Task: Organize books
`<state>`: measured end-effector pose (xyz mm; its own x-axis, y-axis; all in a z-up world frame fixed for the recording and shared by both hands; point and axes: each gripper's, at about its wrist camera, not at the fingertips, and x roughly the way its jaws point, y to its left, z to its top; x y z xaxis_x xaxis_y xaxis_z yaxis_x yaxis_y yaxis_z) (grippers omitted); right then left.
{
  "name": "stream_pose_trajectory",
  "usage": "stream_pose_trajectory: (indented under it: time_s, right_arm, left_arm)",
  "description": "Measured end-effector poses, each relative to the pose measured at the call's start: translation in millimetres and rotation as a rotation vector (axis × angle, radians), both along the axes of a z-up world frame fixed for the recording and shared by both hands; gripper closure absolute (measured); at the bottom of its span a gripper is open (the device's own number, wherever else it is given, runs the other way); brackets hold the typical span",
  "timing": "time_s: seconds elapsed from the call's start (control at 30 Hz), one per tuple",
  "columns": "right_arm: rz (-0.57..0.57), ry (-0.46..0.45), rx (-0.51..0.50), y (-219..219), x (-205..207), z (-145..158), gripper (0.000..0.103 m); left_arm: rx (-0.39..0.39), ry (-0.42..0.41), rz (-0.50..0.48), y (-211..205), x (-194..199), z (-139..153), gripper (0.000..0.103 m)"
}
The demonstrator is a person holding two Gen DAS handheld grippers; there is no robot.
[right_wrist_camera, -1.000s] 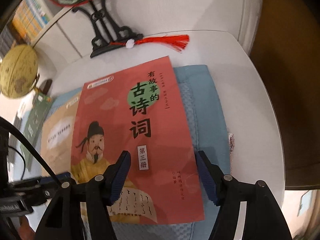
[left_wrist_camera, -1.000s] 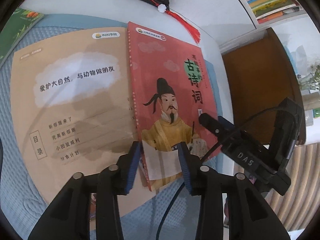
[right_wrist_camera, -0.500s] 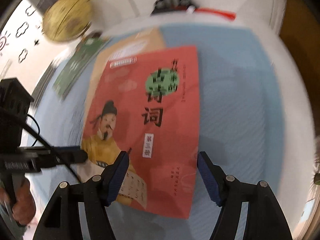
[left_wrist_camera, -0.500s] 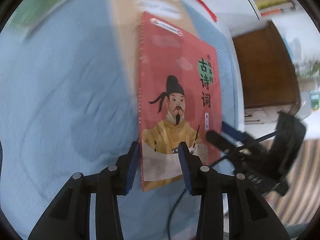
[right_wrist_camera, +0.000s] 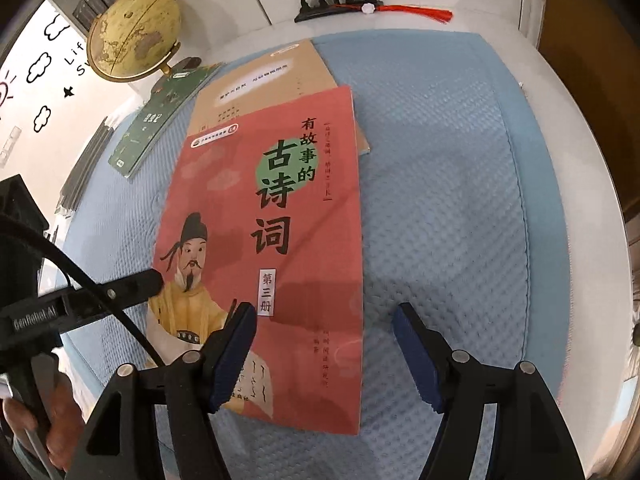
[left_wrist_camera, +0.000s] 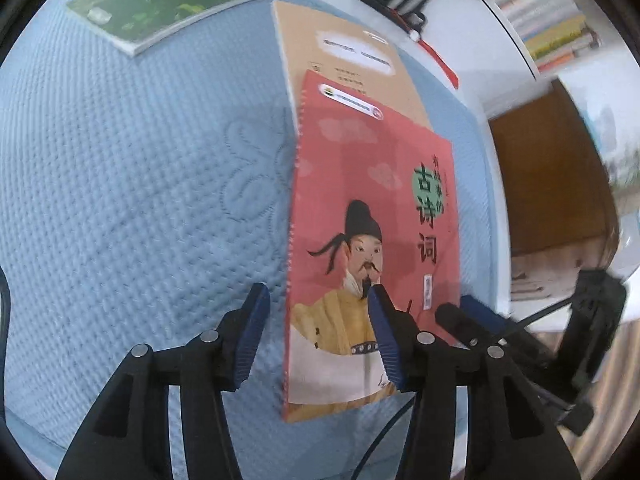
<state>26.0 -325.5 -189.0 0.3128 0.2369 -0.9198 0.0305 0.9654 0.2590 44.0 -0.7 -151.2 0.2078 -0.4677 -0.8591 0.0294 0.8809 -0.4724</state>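
Red book [left_wrist_camera: 372, 216] flat on the blue mat [left_wrist_camera: 140, 200] between both spread, empty claws, left claw [left_wrist_camera: 316, 336] straddling its spine edge, jaws just opened wider, right claw [right_wrist_camera: 324, 352] over its outer edge; thin, light, floppy, probably best pinched at an edge; no containers.

left wrist: steep, close | right wrist: same | shared: red book [left_wrist_camera: 372, 264]

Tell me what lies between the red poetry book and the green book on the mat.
In the right wrist view, the tan book lies between them: the red poetry book overlaps its near end, and the green book sits beside its far-left edge on the blue mat.
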Motion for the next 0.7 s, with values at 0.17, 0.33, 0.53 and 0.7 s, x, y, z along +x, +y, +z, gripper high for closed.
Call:
stream_pose_trajectory:
  time_s: [0.17, 0.33, 0.53, 0.7]
  right_arm:
    - [0.053, -0.034, -0.029, 16, -15, 6, 0.051]
    - [0.033, -0.019, 0.003, 0, -24, 1, 0.051]
    - [-0.032, -0.011, 0.138, -13, -24, -3, 0.044]
    - [-0.005, -0.024, 0.071, 0, -27, -1, 0.041]
  left_arm:
    - [-0.062, 0.002, -0.033, 1, -16, 5, 0.055]
    - [-0.498, 0.029, 0.036, 25, -19, 19, 0.055]
    - [-0.286, 0.012, -0.035, -1, -12, 5, 0.072]
    - [-0.234, 0.051, -0.068, -19, -8, -18, 0.093]
